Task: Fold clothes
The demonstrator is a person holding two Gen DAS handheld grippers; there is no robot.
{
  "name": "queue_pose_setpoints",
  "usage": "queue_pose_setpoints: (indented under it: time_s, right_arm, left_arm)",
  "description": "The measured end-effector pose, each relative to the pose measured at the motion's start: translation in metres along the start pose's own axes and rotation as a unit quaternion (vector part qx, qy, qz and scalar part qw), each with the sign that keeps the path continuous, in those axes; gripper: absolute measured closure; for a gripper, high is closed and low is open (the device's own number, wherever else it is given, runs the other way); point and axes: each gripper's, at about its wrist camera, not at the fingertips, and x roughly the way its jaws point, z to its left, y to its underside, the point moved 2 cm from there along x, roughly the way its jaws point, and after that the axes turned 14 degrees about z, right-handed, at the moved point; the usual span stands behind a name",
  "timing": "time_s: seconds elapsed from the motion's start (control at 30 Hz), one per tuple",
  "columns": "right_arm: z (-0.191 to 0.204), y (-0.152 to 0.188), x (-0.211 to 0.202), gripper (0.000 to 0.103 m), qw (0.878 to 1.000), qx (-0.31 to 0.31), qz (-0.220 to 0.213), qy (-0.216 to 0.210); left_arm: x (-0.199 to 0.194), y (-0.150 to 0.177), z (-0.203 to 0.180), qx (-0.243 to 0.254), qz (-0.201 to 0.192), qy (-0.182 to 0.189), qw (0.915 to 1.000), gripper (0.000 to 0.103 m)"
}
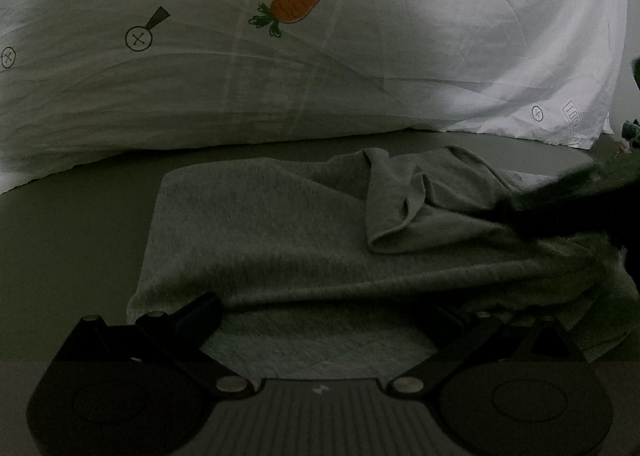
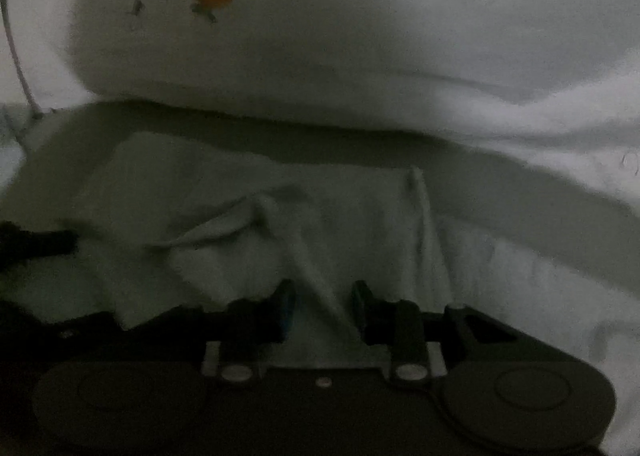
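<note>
A grey garment lies partly folded on a dark bed surface, with a bunched fold on its right part. My left gripper is open at the garment's near edge, with cloth lying between and over its fingers. My right gripper is partly closed, with a ridge of the grey garment running up between its fingers; the view is dark and blurred. The right gripper shows as a dark blur at the right of the left wrist view.
A large white pillow printed with a carrot lies just behind the garment and also shows in the right wrist view. A thin cord hangs at the far left. White bedding is at the right.
</note>
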Motion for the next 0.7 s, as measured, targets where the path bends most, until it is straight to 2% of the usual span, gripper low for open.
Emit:
queue_pose_setpoints:
  time_s: [0.03, 0.07, 0.17, 0.23, 0.27, 0.33, 0.4, 0.43, 0.5, 0.53, 0.6, 0.63, 0.7]
  right_arm:
    - [-0.006, -0.005, 0.001, 0.080, 0.999, 0.006, -0.010, 0.046]
    - [-0.012, -0.010, 0.001, 0.076, 0.996, 0.014, -0.021, 0.089]
    - [-0.037, -0.019, -0.006, 0.077, 0.988, 0.081, -0.038, 0.123]
    - [-0.033, -0.023, -0.012, 0.077, 0.982, 0.065, -0.049, 0.169]
    - [-0.028, -0.024, -0.014, 0.075, 0.981, 0.056, -0.054, 0.175]
    - [-0.017, -0.023, -0.021, 0.075, 0.990, 0.051, -0.057, 0.118]
    - [-0.004, -0.020, -0.022, 0.074, 0.997, 0.055, -0.045, -0.028]
    - [0.002, -0.019, -0.022, 0.073, 0.993, 0.053, -0.036, -0.104]
    - [0.019, -0.014, -0.019, 0.072, 0.984, 0.032, -0.019, -0.176]
    - [0.029, -0.012, -0.015, 0.070, 0.984, 0.004, -0.004, -0.176]
    - [0.044, -0.007, -0.008, 0.066, 0.990, -0.046, 0.009, -0.131]
    - [0.047, -0.006, -0.005, 0.063, 0.992, -0.060, 0.015, -0.114]
    - [0.046, -0.004, -0.002, 0.063, 0.991, -0.065, 0.024, -0.112]
  left_arm:
    - [0.000, 0.000, 0.000, 0.000, 0.000, 0.000, 1.0000, 0.000]
    - [0.000, 0.000, 0.000, -0.001, 0.000, 0.000, 1.0000, 0.000]
    - [0.000, 0.000, 0.000, -0.001, -0.001, 0.001, 1.0000, 0.000]
    - [0.000, 0.000, 0.000, -0.002, -0.001, 0.001, 1.0000, 0.000]
    - [0.000, 0.000, 0.000, -0.002, -0.001, 0.001, 1.0000, 0.000]
    - [0.000, 0.000, 0.001, -0.002, -0.001, 0.001, 1.0000, 0.000]
    - [0.000, 0.000, 0.001, -0.002, -0.001, 0.001, 1.0000, 0.000]
    - [0.000, 0.000, 0.001, -0.002, -0.001, 0.001, 1.0000, 0.000]
    - [0.000, 0.000, 0.001, -0.001, -0.001, 0.000, 1.0000, 0.000]
    - [0.000, 0.000, 0.000, -0.001, -0.001, 0.000, 1.0000, 0.000]
    - [0.001, 0.000, 0.000, -0.001, -0.001, 0.000, 1.0000, 0.000]
    - [0.001, 0.000, 0.000, -0.001, -0.001, 0.000, 1.0000, 0.000]
    - [0.001, 0.000, 0.000, -0.001, 0.000, 0.000, 1.0000, 0.000]
